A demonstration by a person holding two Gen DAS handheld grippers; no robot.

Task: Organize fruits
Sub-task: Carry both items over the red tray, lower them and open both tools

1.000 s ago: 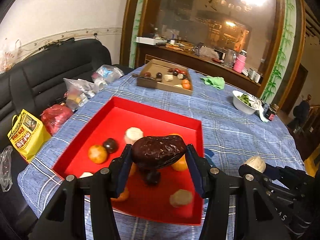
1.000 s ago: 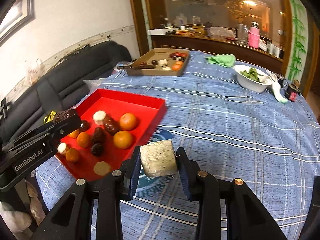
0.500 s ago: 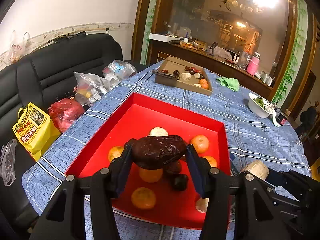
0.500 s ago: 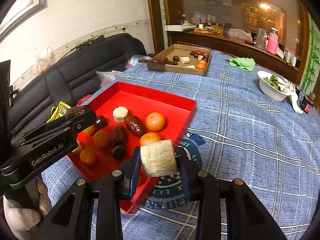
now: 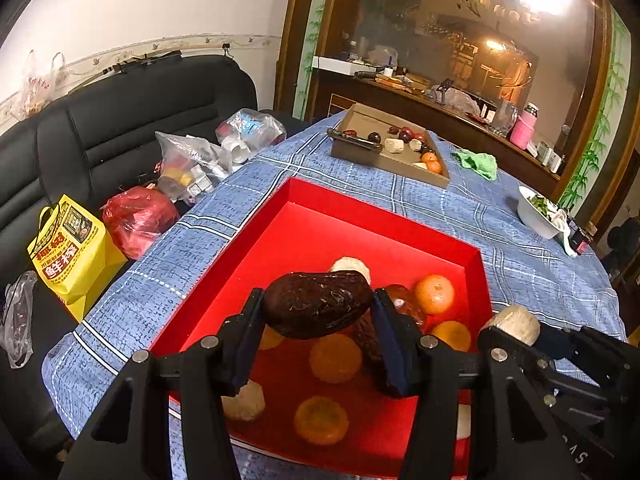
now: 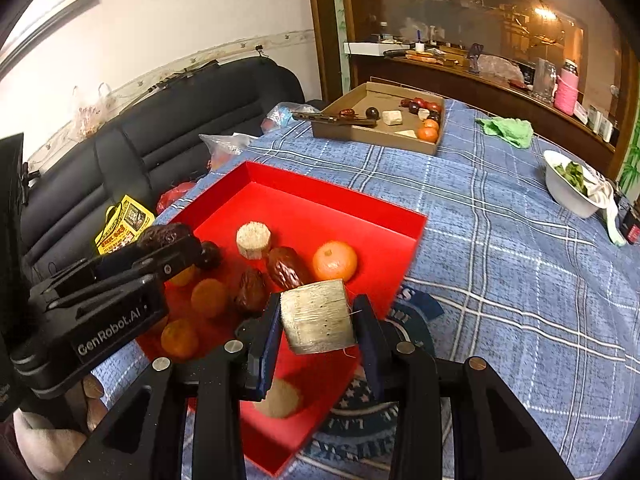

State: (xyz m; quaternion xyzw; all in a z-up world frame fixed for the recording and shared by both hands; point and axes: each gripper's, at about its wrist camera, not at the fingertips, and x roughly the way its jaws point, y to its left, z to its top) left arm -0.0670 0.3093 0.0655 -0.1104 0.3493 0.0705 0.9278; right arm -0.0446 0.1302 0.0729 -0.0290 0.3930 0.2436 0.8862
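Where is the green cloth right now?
The green cloth lies on the blue checked tablecloth at the far side, between the cardboard box and the white bowl.

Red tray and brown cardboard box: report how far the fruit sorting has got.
Done: several oranges, dark dates and pale cut chunks already lie in the red tray. In hand: the left gripper clamps a wrinkled dark brown date above the tray, and the right gripper clamps a pale cut chunk. Left: both still need placing, and a few fruits remain in the brown cardboard box.
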